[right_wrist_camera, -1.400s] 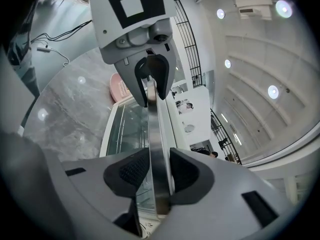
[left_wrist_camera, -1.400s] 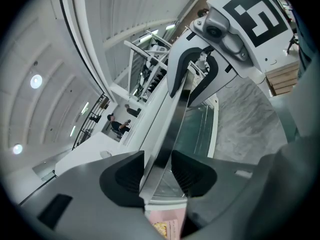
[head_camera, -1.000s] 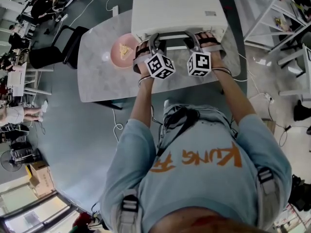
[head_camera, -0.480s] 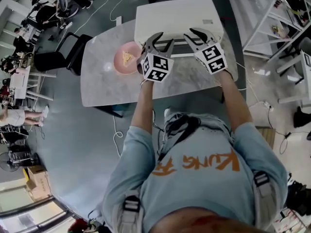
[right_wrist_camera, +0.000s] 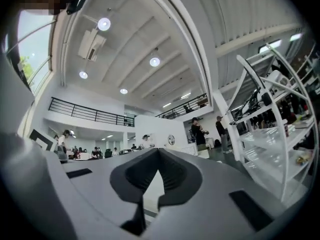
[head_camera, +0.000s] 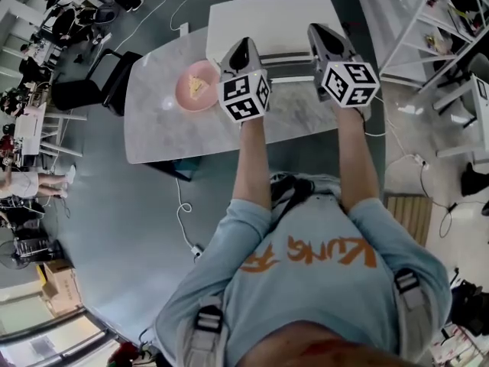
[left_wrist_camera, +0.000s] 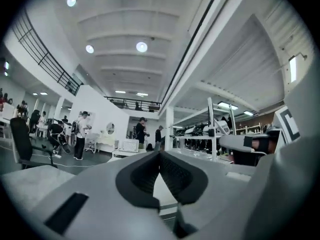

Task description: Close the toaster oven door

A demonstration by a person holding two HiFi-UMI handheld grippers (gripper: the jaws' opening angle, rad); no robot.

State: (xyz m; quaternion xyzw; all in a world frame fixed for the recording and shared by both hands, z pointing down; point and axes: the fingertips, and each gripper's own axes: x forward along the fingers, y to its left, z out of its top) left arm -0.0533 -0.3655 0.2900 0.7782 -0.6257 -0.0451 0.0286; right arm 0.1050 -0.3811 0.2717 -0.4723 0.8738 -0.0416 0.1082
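The white toaster oven (head_camera: pixel 269 17) stands at the far edge of the grey marble table (head_camera: pixel 164 132). Its front, with the door's handle bar (head_camera: pixel 288 58), shows as a narrow strip between my two grippers. My left gripper (head_camera: pixel 239 47) is held up level over the oven's front left. Its jaws have just been closing and are now shut with nothing between them (left_wrist_camera: pixel 160 153). My right gripper (head_camera: pixel 320 30) is held level over the front right, and it too has just closed to shut on nothing (right_wrist_camera: pixel 159 149). Both gripper views look out over the hall.
A pink plate (head_camera: pixel 186 94) with a piece of food lies on the table left of the oven. A dark chair (head_camera: pixel 103 71) stands off the table's left end, and a white shelf rack (head_camera: pixel 428 21) at the right. Cables run across the floor.
Both grippers have risen from the oven's front and rolled upright, so their marker cubes now face the camera. Their jaws, spread wide before, have come together.
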